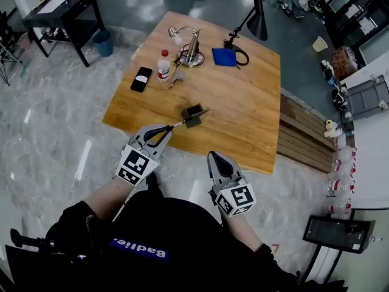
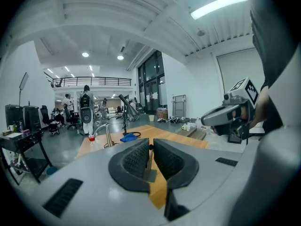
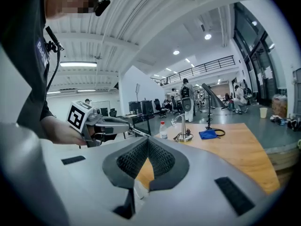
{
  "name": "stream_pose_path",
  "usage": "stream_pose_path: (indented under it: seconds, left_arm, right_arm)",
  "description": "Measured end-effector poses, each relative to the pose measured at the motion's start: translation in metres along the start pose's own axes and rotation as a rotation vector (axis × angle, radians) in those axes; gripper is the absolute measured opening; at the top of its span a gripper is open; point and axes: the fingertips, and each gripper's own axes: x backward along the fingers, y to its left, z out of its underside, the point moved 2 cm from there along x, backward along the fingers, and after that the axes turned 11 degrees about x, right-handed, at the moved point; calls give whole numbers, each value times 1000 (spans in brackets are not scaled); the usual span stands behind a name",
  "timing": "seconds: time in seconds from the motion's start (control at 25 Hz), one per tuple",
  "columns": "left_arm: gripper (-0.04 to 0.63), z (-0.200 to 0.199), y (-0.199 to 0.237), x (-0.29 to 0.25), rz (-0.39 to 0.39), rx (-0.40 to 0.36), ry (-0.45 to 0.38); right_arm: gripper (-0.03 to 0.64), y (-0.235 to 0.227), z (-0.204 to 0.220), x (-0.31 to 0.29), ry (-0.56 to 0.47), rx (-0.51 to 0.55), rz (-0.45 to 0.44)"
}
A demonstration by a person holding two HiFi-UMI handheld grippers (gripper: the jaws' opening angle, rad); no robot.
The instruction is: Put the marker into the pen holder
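Observation:
In the head view my left gripper [image 1: 165, 128] is shut on a thin marker [image 1: 177, 124]. The marker points toward the small dark pen holder [image 1: 193, 115] on the wooden table [image 1: 243, 120], and its tip lies right at the holder. The left gripper view shows the marker [image 2: 150, 155] as a slim line pinched between the jaws, just over the table's near edge. My right gripper [image 1: 214, 157] hangs shut and empty in front of the table, to the right of the left one. In the right gripper view its jaws [image 3: 148, 141] meet with nothing between them, and the left gripper [image 3: 123, 125] with the marker [image 3: 140, 133] shows at the left.
Farther back on the table lie a black phone [image 1: 141, 78], a small bottle [image 1: 163, 64], a metal stand [image 1: 192, 52], a blue cloth [image 1: 224, 56] and a black desk lamp [image 1: 254, 18]. A wooden bench [image 1: 307, 135] stands to the right of the table.

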Motion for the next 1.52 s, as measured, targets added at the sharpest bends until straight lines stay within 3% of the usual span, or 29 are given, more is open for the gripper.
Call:
stream_pose_path:
  seconds: [0.36,0.84,1.2,1.52]
  left_arm:
    - [38,55,66,-93,86,-47,168]
    - [38,115,70,-185,226,-151,351]
    - [40,142,62,-215,226,-187,446]
    - [41,139,65,-219,249,-146,433]
  right_arm:
    - [3,-14,0,-26,64,-38,151]
    - [3,-23,18,-5,114,-139,311]
    - [3,-47,25,-3,115,-143,284]
    - [3,-72,17,-14,108,-118,207]
